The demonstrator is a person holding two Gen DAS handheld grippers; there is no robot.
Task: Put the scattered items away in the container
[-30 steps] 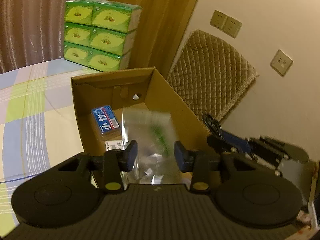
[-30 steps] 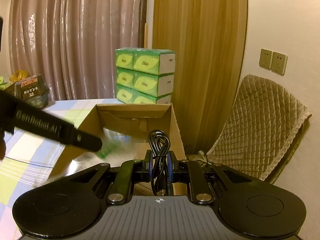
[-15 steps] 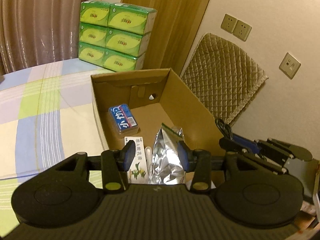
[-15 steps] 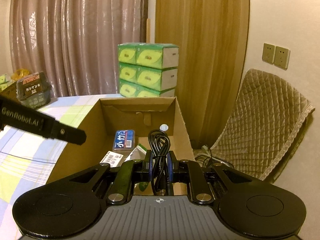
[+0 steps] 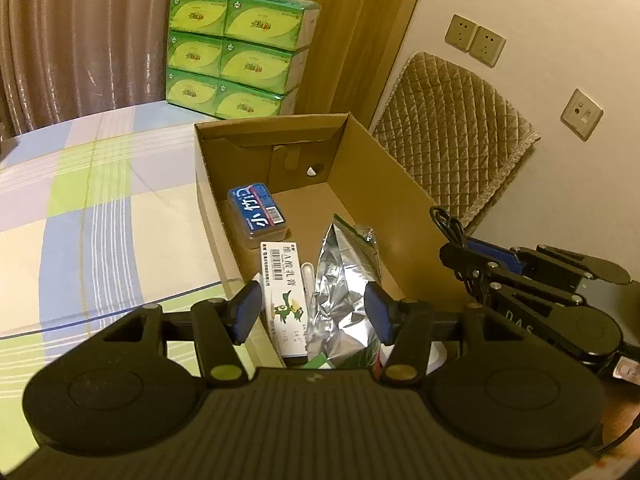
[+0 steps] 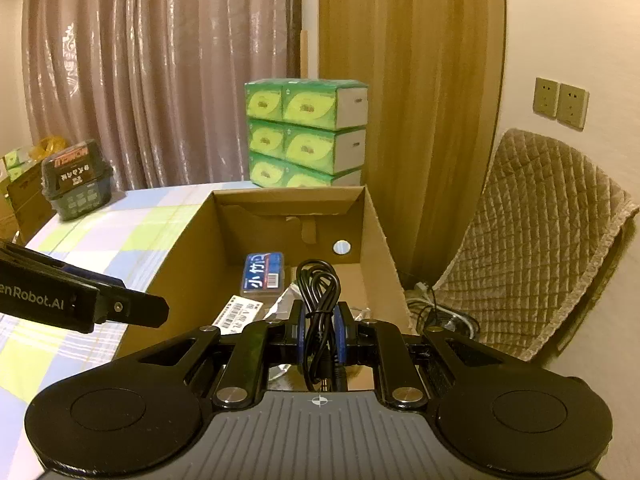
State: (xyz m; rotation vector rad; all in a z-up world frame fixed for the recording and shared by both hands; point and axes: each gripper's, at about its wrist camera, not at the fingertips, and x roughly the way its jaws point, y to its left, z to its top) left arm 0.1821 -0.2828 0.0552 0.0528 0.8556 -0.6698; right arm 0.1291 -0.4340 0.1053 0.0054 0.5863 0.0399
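**Foil pouch in the box, cable next in line**

The left gripper (image 5: 312, 312) hangs over the open brown cardboard box (image 5: 400, 200), and its jaws have just been widening, blue pads apart with nothing pressed between them. Below them, inside the box, the crinkled silver foil pouch (image 5: 344, 292) lies against a white carton with green print (image 5: 286, 300), and further in sits a small blue-labelled plastic case (image 5: 256, 214). Over on the other side, the right gripper (image 6: 320, 332) is clamped tight on a coiled black cable (image 6: 318, 300), holding it up just at the box's near end. The box rests on a checked tablecloth (image 5: 100, 220), stacked green tissue packs (image 6: 304, 132) behind it.
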